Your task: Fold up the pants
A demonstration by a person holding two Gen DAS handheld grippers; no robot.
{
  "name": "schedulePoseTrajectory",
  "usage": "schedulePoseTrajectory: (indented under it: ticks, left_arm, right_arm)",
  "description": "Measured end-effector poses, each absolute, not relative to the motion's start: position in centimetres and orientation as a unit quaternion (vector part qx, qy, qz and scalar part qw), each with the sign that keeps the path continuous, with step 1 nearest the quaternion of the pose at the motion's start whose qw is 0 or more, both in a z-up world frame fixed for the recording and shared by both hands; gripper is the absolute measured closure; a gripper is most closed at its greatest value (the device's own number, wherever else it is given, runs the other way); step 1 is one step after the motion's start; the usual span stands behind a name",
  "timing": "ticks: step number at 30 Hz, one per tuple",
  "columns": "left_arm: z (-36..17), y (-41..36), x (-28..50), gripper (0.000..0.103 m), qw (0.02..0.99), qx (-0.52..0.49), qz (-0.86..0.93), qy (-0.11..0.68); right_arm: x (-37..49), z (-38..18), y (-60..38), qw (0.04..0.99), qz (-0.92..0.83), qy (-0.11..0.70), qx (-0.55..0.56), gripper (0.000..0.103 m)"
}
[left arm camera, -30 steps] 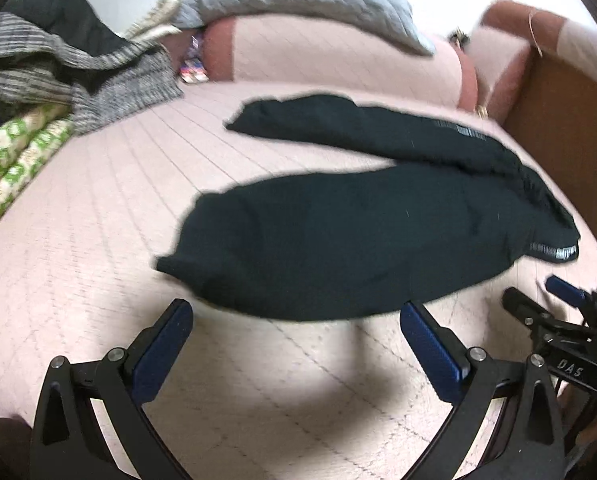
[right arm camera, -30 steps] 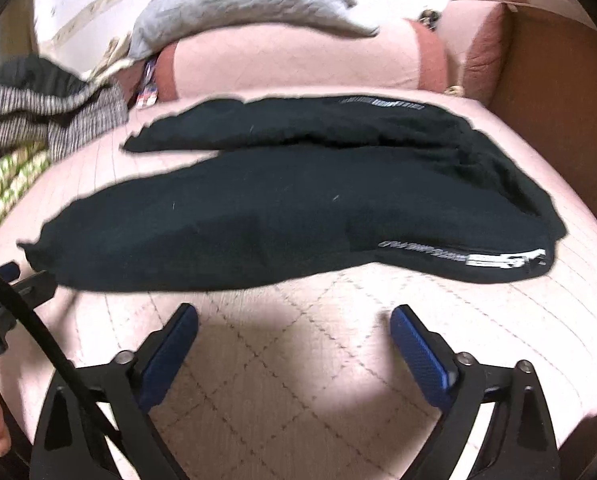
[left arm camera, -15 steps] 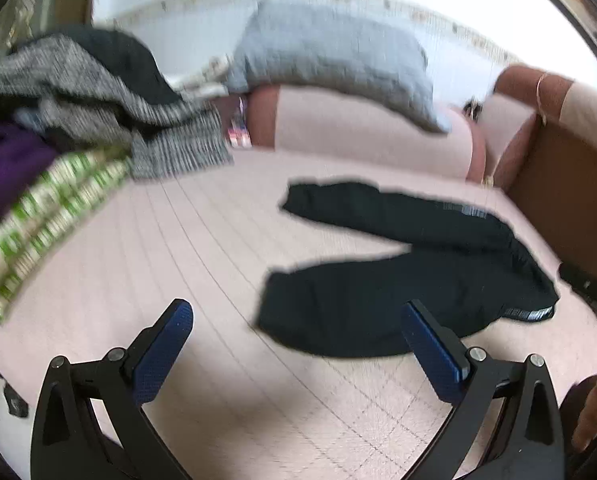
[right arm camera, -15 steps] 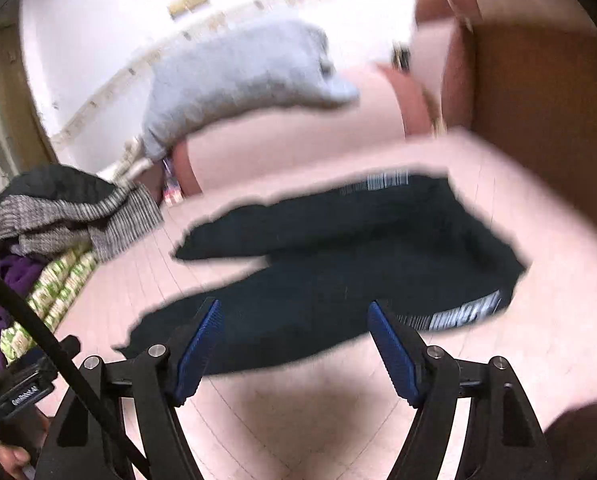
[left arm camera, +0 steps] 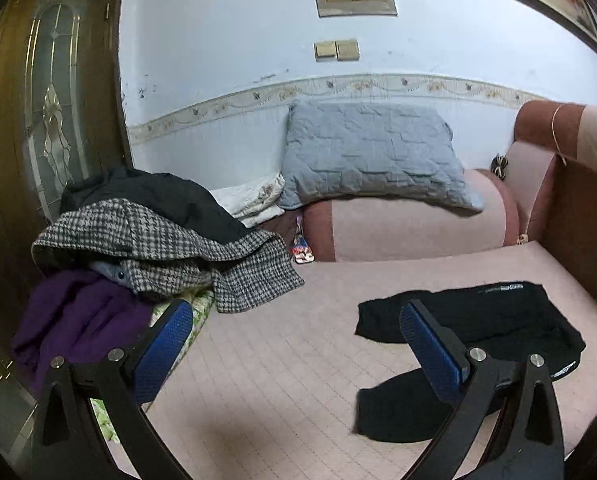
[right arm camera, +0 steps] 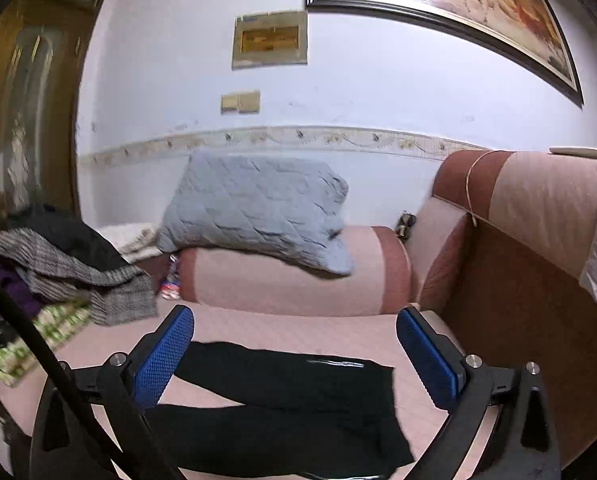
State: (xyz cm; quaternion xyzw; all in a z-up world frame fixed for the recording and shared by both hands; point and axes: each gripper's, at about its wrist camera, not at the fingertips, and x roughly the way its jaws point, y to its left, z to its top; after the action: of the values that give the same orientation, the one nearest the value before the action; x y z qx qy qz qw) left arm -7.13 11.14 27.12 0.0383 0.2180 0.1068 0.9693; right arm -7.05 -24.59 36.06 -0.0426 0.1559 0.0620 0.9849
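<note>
Black pants [left arm camera: 494, 320] lie spread flat on the pink quilted sofa seat [left arm camera: 278, 360], legs apart in a V with the waistband to the right. They also show in the right wrist view [right arm camera: 290, 412]. My left gripper [left arm camera: 298, 340] is open and empty, held well above and back from the pants, which lie at its lower right. My right gripper [right arm camera: 294, 352] is open and empty, raised above the pants, which lie below and between its fingers.
A heap of clothes [left arm camera: 146, 240], houndstooth, black and purple, sits at the seat's left end. A grey quilted pillow [left arm camera: 370, 156] rests on a pink bolster [left arm camera: 410, 228] at the back. The sofa backrest [right arm camera: 538, 248] rises on the right. A wooden door [left arm camera: 38, 120] stands far left.
Both grippers have risen and tilted up away from the pants, so the wall and pillow fill the views. The pants lie unmoved. Both grippers stay open.
</note>
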Motion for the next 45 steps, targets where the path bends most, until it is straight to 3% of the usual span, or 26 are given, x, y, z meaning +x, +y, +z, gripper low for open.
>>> schedulePoseTrajectory:
  ticks: [6, 15, 29, 45]
  left_arm:
    - [21.9, 8.5, -4.4, 0.0, 0.958, 0.026, 0.083, 0.273]
    - [16.8, 3.4, 1.1, 0.0, 0.946, 0.08, 0.06, 0.308]
    - [14.9, 2.4, 9.3, 0.0, 0.929, 0.087, 0.054, 0.356]
    - [2.4, 10.7, 30.2, 0.0, 0.854, -0.086, -0.057, 0.51]
  right_arm:
    - [-2.3, 29.1, -25.4, 0.966, 0.059, 0.25, -0.04, 0.0]
    - [4.2, 21.3, -28.6, 0.944, 0.04, 0.324, -0.047, 0.0]
    - [13.0, 18.3, -30.7, 0.922, 0.053, 0.382, -0.039, 0.0]
    - [32.0, 10.0, -31.3, 0.855, 0.146, 0.488, -0.097, 0.003]
